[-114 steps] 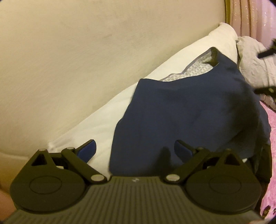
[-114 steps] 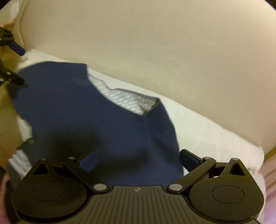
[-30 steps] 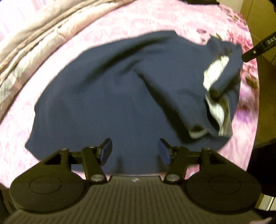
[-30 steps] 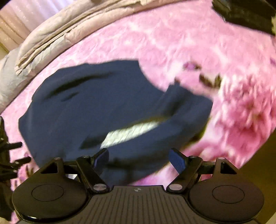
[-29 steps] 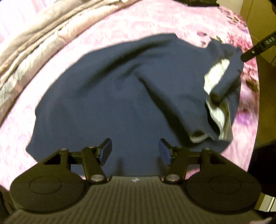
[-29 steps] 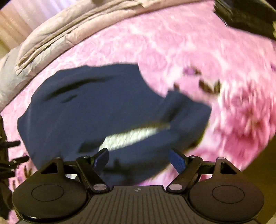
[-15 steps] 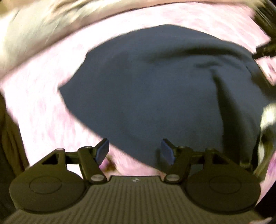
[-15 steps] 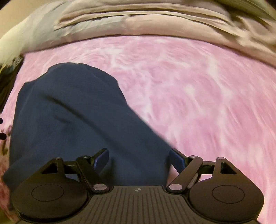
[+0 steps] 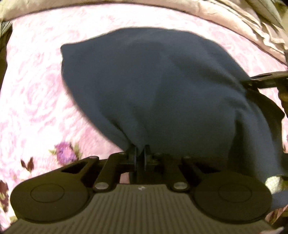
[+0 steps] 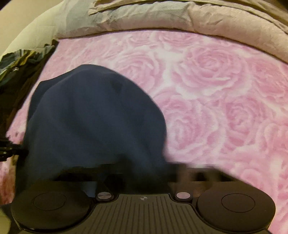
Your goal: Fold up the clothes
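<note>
1. The left wrist view looks forward and down, close over the navy garment (image 9: 162, 86) just beyond its fingers (image 9: 134, 154).
2. The right wrist view faces likewise, close over the same garment (image 10: 93, 118).
3. Both share the garment and pink bed (image 10: 216, 100), with bedding (image 10: 180, 16) beyond.

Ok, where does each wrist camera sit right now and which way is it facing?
Left wrist: behind the left gripper, shut on the navy garment, facing across the pink rose bedspread; the right gripper enters from the right.
Right wrist: behind its own blurred fingers, facing the beige quilt; the left gripper shows at the left edge.
Shared: garment, bedspread.
</note>
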A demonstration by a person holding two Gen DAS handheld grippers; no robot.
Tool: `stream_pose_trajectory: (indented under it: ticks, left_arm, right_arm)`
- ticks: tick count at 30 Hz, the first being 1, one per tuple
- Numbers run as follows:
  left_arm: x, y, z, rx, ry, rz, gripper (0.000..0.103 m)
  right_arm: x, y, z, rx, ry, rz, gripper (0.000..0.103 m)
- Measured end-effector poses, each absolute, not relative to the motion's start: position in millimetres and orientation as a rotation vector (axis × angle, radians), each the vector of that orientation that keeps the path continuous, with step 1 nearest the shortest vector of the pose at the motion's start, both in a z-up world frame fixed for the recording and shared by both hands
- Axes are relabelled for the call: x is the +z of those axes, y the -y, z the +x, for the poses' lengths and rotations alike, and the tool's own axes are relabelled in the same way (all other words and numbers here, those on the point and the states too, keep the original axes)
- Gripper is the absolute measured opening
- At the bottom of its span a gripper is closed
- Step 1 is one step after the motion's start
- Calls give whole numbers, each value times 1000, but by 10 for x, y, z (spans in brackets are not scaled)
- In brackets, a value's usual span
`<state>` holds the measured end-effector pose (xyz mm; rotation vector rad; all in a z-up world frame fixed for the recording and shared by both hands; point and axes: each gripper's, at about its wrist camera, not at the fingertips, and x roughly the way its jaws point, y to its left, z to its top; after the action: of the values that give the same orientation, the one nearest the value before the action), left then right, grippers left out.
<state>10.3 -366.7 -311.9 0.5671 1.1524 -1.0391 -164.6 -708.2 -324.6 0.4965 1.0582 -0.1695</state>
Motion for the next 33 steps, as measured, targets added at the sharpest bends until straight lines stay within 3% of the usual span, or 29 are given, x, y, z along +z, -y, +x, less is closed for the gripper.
stream_pose_trajectory:
  ticks: [4, 11, 17, 19, 20, 21, 25, 28, 33]
  left_arm:
    - [-2667, 3628, -68, -1111, -1088, 572, 3]
    - [-1708, 3397, -655, -1257, -1053, 479, 3]
    - [-1325, 3314, -957, -1223, -1013, 370, 4]
    - [-1335, 3308, -933, -1182, -1008, 388, 6]
    - [-1370, 3316, -947, -1162, -1030, 399, 8]
    - [-1407, 3318, -950, -1155, -1054, 412, 10]
    - [-1580, 3144, -859, -1197, -992, 542, 46]
    - [-1813, 2983, -834, -1241, -898, 732, 48]
    - [-2489, 2749, -726, -1327, -681, 1089, 65]
  right_arm:
    - [-2872, 7023, -1783, -175, -1025, 444, 10]
    - [-1750, 7164, -1922, -198, -954, 231, 10]
    - [-1023, 7049, -1219, -99, -791, 28, 12]
    - [-1017, 6865, -1003, -88, -768, -40, 36]
    - [-1043, 6771, -952, -108, -760, -74, 68]
    - [-1086, 6686, -987, -119, -751, -81, 90]
    - [-1370, 6409, -1289, -171, -780, -15, 91]
    - [-1703, 6204, -1853, -266, -842, 210, 91]
    - [-2303, 5376, -2661, -422, -943, 568, 91]
